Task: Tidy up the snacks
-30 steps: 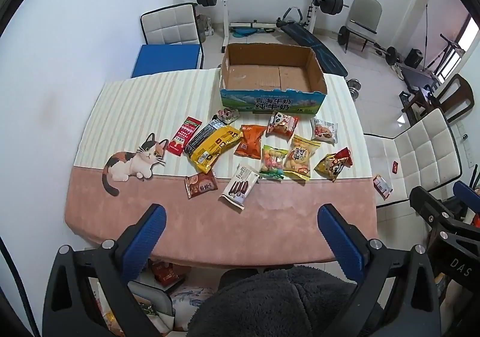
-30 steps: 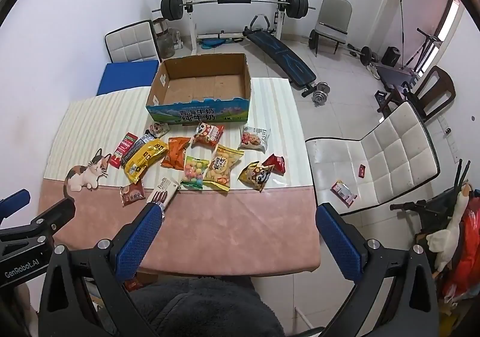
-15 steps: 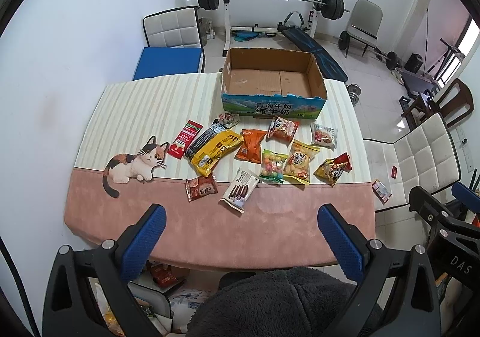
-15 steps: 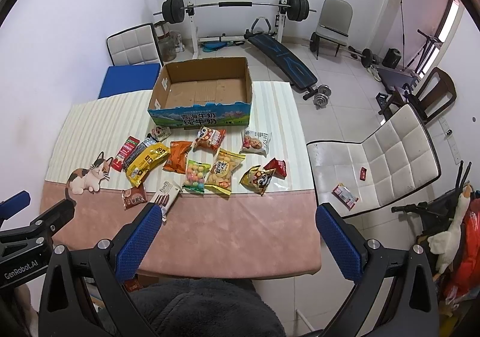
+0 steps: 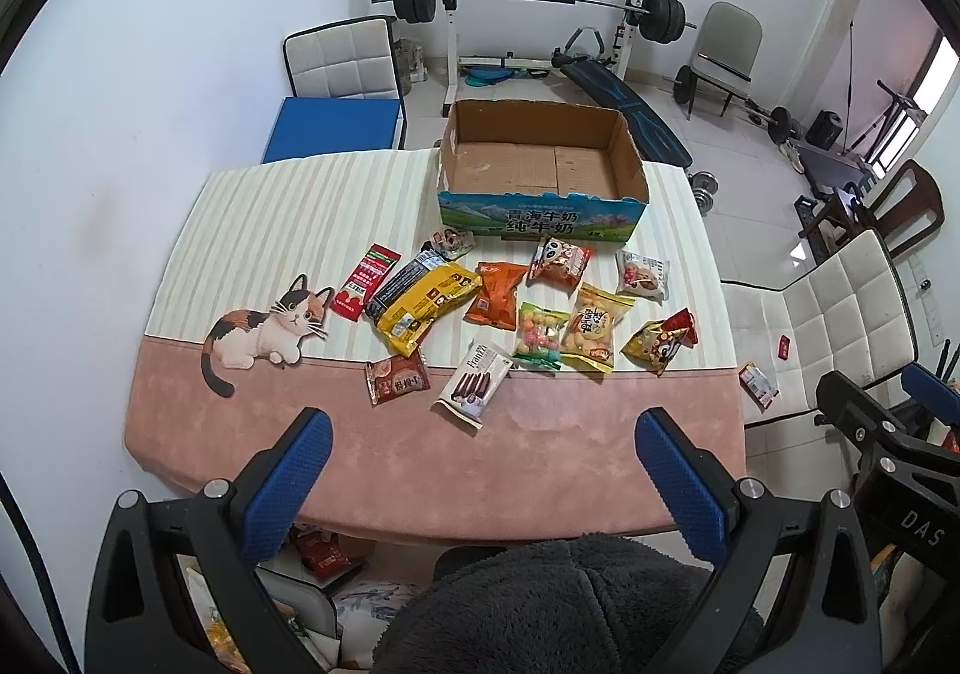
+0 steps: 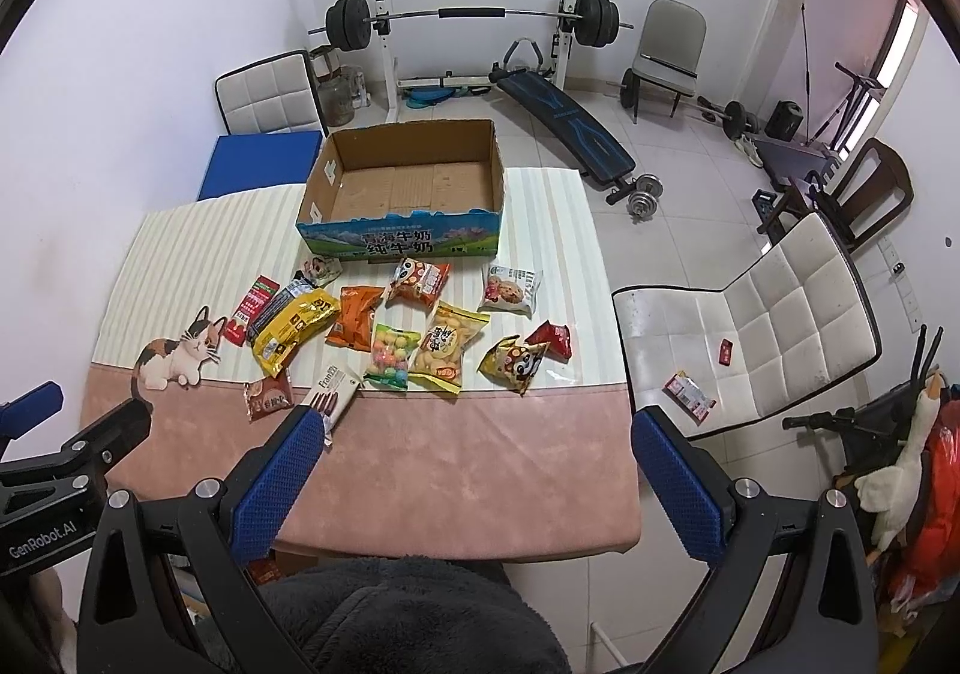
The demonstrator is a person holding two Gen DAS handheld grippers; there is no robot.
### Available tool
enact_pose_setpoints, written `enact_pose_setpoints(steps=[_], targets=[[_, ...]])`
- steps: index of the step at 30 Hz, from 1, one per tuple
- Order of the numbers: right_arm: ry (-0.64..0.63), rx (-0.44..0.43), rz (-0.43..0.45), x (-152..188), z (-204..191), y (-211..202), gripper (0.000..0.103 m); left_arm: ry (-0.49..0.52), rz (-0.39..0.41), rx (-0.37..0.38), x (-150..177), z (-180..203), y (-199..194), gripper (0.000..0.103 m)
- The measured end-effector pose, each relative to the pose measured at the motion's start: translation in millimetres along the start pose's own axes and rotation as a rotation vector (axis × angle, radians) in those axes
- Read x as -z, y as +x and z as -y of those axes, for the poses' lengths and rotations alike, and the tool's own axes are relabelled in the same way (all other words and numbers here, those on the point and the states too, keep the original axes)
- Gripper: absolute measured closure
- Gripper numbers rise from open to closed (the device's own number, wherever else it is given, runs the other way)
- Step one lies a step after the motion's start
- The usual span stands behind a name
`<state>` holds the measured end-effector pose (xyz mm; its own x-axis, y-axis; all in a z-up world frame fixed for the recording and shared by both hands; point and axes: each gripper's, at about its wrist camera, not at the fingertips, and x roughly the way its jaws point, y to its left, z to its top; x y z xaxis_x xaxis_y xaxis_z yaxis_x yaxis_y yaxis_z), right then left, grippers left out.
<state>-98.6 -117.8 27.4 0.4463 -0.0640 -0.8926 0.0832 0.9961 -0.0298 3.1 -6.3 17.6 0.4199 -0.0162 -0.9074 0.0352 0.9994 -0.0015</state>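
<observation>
Several snack packets lie spread across the middle of the table: a yellow bag [image 5: 427, 297] [image 6: 292, 328], an orange bag [image 5: 495, 294], a white chocolate-stick pack [image 5: 476, 383] [image 6: 332, 390] and a brown packet [image 5: 397, 379] among them. Behind them stands an open cardboard box [image 5: 540, 218] [image 6: 401, 245] with nothing inside. My left gripper [image 5: 480, 449] and right gripper [image 6: 474, 449] both hang open high above the table's near edge, holding nothing.
The table [image 5: 420, 470] has a cream and pink cloth with a cat print [image 5: 264, 329]. A white chair [image 6: 768, 326] with small packets on its seat stands to the right. Another chair and a barbell rack [image 5: 528, 2] stand behind the table.
Both grippers have drawn back slightly and tilted, so the table and box sit a little lower in each view. Nothing on the table has moved.
</observation>
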Motion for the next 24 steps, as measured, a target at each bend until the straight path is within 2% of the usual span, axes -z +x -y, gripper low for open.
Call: enact_pose_setpoints(steps=[24], targets=[[-0.004, -0.002, 0.020, -7.4, 6.4, -9.8, 0.000, 0.005, 0.005, 0.005, 2.0, 6.6, -1.6, 0.000]])
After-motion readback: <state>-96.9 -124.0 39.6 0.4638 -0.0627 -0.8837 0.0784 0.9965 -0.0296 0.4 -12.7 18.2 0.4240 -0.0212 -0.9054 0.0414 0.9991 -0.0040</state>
